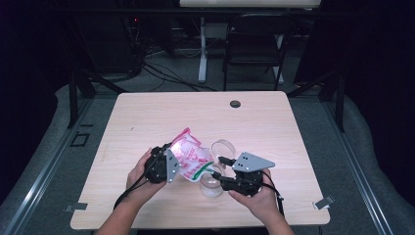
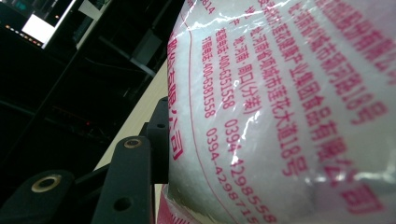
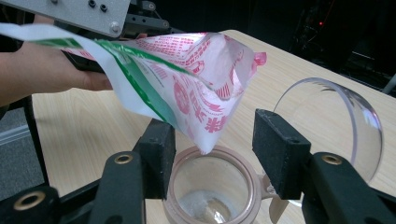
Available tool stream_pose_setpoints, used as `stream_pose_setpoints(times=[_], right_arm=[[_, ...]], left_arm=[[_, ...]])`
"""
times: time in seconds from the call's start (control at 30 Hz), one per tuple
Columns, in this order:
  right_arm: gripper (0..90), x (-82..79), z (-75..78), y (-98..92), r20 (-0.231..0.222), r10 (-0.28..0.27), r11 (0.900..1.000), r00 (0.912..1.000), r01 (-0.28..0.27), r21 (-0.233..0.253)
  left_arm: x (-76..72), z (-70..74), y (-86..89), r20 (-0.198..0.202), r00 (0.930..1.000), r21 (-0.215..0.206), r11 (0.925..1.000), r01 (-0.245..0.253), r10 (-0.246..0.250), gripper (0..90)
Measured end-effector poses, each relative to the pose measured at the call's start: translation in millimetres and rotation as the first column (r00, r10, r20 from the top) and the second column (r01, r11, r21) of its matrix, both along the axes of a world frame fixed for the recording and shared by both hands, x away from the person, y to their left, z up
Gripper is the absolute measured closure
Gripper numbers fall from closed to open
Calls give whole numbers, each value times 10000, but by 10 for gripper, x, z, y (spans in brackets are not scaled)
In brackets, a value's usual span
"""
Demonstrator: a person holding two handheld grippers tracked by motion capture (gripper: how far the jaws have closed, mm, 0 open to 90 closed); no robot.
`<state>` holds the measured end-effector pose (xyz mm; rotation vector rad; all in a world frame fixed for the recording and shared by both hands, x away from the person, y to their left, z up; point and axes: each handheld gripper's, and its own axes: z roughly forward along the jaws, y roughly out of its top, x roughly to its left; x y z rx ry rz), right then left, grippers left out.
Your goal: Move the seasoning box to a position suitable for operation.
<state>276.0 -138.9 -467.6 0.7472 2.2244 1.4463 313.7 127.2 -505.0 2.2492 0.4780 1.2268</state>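
Observation:
A pink, white and green plastic bag [image 1: 191,156] [image 2: 280,116] is tilted over a clear jar [image 1: 211,186]. My left gripper [image 1: 169,164] is shut on the bag; one black finger [image 2: 159,135] presses its side and the other is hidden behind it. In the right gripper view the bag's cut corner [image 3: 205,140] hangs just above the jar's pink-rimmed mouth [image 3: 212,191], with a little white powder on the jar's bottom. My right gripper [image 1: 222,178] [image 3: 212,149] is shut on the jar's neck, one jaw on each side. The jar's hinged clear lid [image 1: 222,147] [image 3: 336,121] stands open.
The wooden table [image 1: 147,122] has a black round grommet [image 1: 235,104] near its far edge. A black folding chair [image 1: 254,44] and a white desk leg [image 1: 202,58] stand beyond it. Metal clips [image 1: 324,201] sit at the near corners.

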Motion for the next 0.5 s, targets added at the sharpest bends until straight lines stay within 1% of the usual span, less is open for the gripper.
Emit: stream_pose_setpoints(times=[0.03, 0.07, 0.17, 0.5], right_arm=[[494, 0, 0, 0, 0, 0, 10000, 10000, 0, 0], [495, -1, -6, 8, 9, 9, 10000, 10000, -9, -47], [495, -3, -15, 13, 9, 11, 10000, 10000, -11, -88], [495, 0, -28, 22, -36, 35, 9999, 10000, -36, -161]], left_arm=[[0, 0, 0, 0, 10000, 0, 10000, 0, 0, 576], [-4, -6, -10, 107, 9999, 56, 10000, 32, -33, 576], [-12, -10, -26, 253, 9997, 228, 9997, 39, -44, 577], [-24, -8, -30, 475, 9989, 352, 9994, -12, -5, 577]])
